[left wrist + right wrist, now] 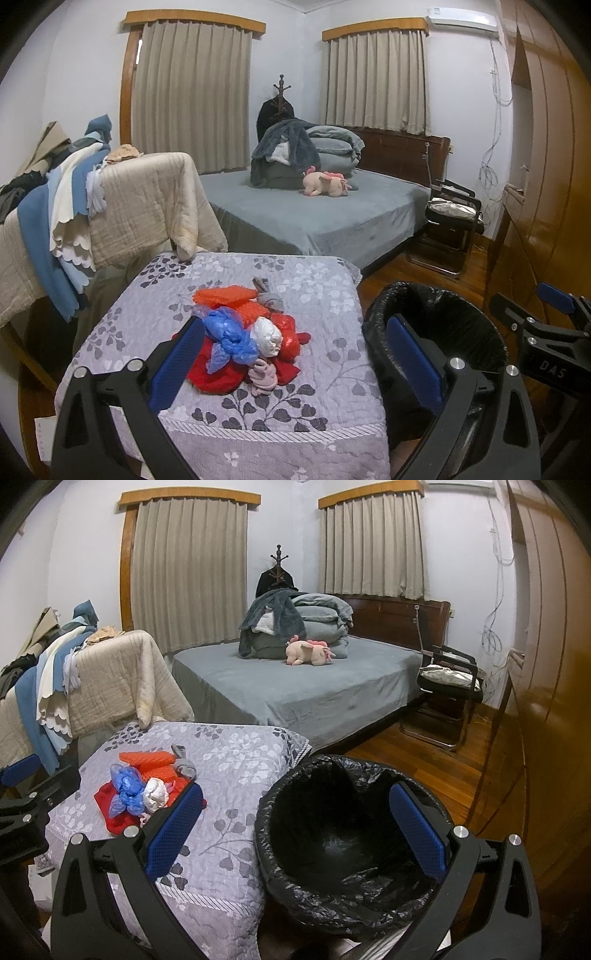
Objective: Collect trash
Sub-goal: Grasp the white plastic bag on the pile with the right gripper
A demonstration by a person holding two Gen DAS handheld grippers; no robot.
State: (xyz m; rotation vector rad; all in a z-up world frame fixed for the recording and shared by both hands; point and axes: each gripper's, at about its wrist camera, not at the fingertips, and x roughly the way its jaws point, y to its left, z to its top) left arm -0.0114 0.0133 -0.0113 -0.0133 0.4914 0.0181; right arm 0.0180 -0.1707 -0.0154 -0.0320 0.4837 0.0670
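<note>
Left wrist view: left gripper [295, 354] hovers level over the table [332, 376], jaws wide apart and empty, framing the trash pile [243, 332]. Right gripper [295, 830] hangs over the bin [332, 897], jaws spread, holding nothing.

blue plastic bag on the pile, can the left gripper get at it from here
Probably yes: the blue plastic bag lies on top of the pile, uncovered, and the left gripper is open right before it with nothing between.

Bedroom: grey-covered bed [295, 686] ahead of the jaws, curtained windows [188, 568] behind, wooden floor [424, 760], wardrobe [546, 664] rightward.
</note>
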